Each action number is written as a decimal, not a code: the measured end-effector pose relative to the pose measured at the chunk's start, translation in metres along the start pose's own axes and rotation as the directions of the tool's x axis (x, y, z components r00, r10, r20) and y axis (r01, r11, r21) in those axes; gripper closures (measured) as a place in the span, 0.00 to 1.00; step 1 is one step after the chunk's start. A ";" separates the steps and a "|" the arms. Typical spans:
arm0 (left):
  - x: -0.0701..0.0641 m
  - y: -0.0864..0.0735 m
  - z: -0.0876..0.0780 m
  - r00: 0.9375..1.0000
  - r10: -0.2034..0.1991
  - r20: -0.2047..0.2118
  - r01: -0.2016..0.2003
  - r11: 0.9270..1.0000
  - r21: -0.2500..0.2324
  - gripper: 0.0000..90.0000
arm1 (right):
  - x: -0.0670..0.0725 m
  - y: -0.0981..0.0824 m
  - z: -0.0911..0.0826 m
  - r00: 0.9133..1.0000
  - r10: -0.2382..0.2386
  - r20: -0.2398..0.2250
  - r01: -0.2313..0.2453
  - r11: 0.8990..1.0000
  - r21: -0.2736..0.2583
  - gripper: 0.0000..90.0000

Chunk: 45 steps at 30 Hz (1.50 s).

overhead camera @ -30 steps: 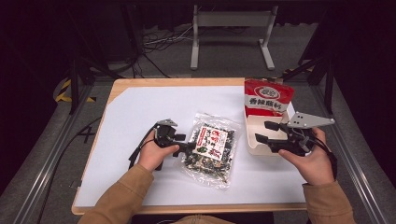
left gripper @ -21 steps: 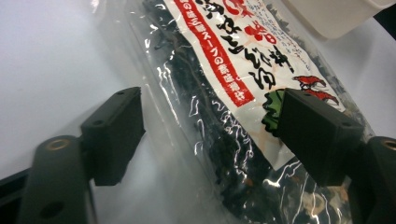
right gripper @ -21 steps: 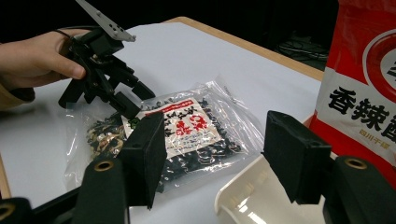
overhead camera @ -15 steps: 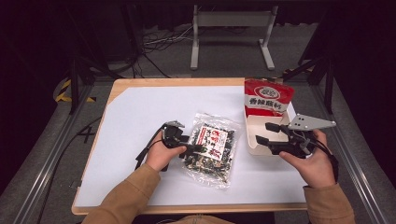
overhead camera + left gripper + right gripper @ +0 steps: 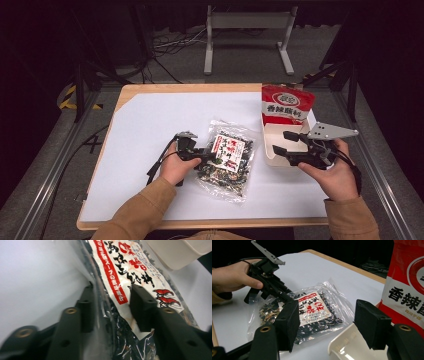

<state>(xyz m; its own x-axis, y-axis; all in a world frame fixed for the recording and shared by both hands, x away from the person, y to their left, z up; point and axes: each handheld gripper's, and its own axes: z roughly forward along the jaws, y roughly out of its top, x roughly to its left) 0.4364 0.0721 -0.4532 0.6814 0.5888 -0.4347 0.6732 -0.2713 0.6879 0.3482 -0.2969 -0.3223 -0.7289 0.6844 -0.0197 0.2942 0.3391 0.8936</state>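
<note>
At table centre, my left gripper has just been closing on the seaweed snack bag's left edge; right gripper waits open beside the white tray; next, lift it rightward

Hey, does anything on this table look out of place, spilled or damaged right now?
Nothing stands out: the clear snack bag lies flat and sealed, and the red packet stands upright in the white bin.
</note>
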 end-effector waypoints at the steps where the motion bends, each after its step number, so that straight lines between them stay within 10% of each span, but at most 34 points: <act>1: 0.000 0.001 -0.002 1.000 0.006 -0.013 -0.006 1.000 0.004 0.74 | 0.000 0.000 0.000 1.000 -0.002 0.001 0.002 1.000 0.003 0.41; 8: -0.004 0.002 -0.005 0.999 0.030 -0.045 -0.030 0.999 0.015 0.91 | 0.000 -0.001 0.000 1.000 -0.003 -0.001 0.003 1.000 0.004 0.41; 28: -0.014 0.012 -0.060 0.999 0.020 -0.044 -0.024 0.996 -0.085 0.97 | 0.003 0.002 0.004 1.000 -0.011 -0.018 0.011 1.000 0.005 0.42; 35: -0.024 0.016 -0.083 0.997 0.057 -0.059 -0.065 0.987 -0.149 0.97 | 0.009 0.002 0.009 0.992 0.097 -0.079 -0.098 0.995 -0.009 0.53; 45: -0.038 0.019 -0.111 0.991 0.121 -0.059 -0.131 0.964 -0.231 0.97 | 0.015 0.004 0.021 0.987 0.115 -0.110 -0.113 0.993 0.025 0.51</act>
<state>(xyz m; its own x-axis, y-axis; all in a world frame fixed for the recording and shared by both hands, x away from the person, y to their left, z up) 0.3917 0.1287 -0.3591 0.7396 0.5959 -0.3130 0.4931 -0.1630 0.8546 0.3512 -0.2713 -0.3290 -0.7537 0.6437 0.1326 0.3900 0.2757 0.8786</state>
